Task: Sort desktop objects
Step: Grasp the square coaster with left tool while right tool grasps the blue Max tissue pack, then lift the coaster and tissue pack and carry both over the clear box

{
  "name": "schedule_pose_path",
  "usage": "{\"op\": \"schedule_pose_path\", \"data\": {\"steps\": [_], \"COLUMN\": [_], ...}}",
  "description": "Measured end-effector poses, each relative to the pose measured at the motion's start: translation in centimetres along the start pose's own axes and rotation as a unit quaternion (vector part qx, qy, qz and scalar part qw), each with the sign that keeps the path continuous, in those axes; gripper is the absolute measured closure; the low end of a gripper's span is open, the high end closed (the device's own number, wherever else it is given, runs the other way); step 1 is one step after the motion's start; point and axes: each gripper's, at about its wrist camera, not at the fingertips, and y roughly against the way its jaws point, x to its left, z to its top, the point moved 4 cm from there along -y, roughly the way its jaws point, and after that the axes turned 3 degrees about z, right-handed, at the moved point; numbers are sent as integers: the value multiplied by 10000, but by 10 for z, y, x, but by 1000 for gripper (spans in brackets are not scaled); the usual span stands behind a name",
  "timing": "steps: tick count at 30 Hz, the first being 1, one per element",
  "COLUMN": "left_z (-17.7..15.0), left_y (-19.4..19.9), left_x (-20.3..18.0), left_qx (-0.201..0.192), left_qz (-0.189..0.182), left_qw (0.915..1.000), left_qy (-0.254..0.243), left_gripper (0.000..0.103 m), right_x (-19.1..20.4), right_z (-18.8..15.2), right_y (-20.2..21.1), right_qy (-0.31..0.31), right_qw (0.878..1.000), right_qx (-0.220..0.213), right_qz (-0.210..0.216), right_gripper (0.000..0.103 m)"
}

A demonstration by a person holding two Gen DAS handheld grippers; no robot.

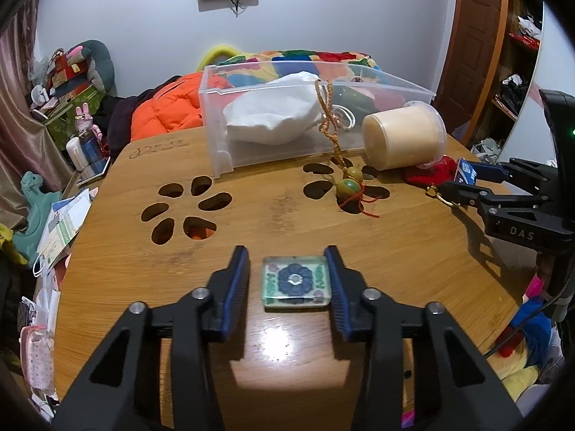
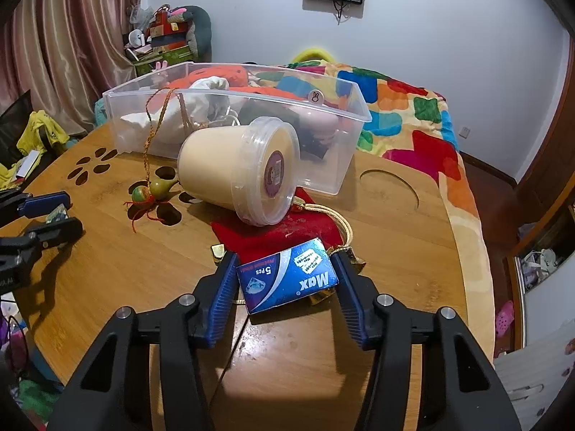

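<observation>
My left gripper (image 1: 293, 280) has its jaws round the tile (image 1: 295, 282) on the surface (image 1: 251, 215), right pad touching, left just short. My right gripper (image 2: 287, 280) jaws pinch the box (image 2: 287, 280), ready for lifting toward the bin (image 2: 230, 107) behind.

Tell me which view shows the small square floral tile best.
The left wrist view: the square floral tile lies face-up between that hand-held gripper's pads, pattern clear. The right wrist view shows only a sliver of it at the left edge.
</observation>
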Motion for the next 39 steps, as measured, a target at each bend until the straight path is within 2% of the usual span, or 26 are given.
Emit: {"op": "schedule_pose_path", "data": {"steps": [16, 39], "left_z": [7, 55], "left_y": [6, 16], "left_x": [-3, -23], "left_qx": [-91, -498], "left_qz": [-117, -366], "left_qw": [9999, 9979], "left_qy": [2, -216], "left_gripper": [70, 70], "right_x": [4, 13], "right_z": [2, 32], "right_y": [24, 56], "right_qy": [38, 140], "right_qw": [9997, 9972], "right_qx": [-247, -730], "right_qz": [-39, 69], "right_gripper": [54, 54]}}
